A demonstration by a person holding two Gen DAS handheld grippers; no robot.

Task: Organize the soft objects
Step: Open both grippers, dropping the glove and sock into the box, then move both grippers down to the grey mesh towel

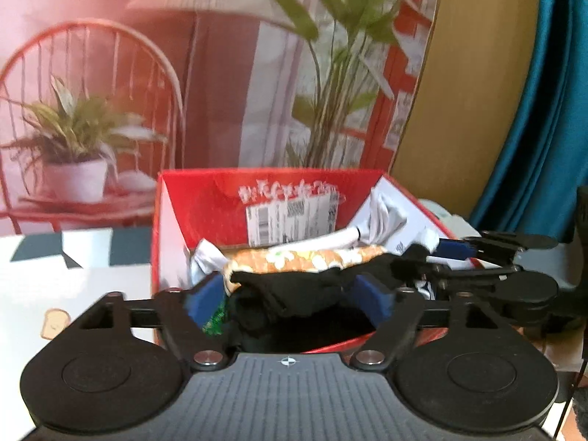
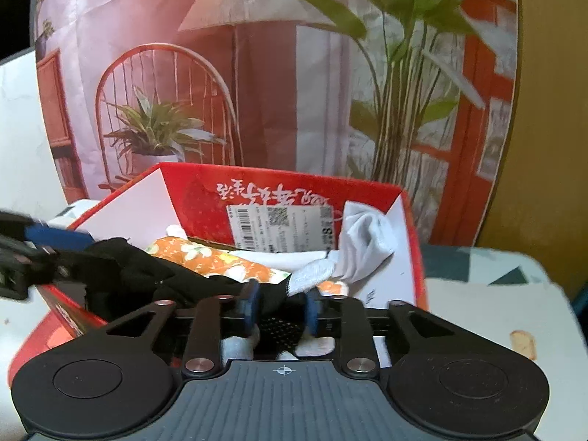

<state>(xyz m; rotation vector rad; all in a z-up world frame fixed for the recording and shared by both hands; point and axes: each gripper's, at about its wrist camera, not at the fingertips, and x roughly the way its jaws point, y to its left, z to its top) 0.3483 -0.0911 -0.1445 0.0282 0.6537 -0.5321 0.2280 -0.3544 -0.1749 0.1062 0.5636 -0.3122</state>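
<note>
Crowding red box (image 1: pixel 205 187) rim — both tongs.

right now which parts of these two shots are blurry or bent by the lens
Left wrist view: the backdrop poster is soft, and the red box lettering is smeared. Right wrist view: the poster's edges bow outward, and the white sock looks motion-blurred.

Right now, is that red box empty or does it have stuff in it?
Not empty. The red box holds a heap of soft things: a black cloth, an orange flowered cloth and a white sock.
</note>
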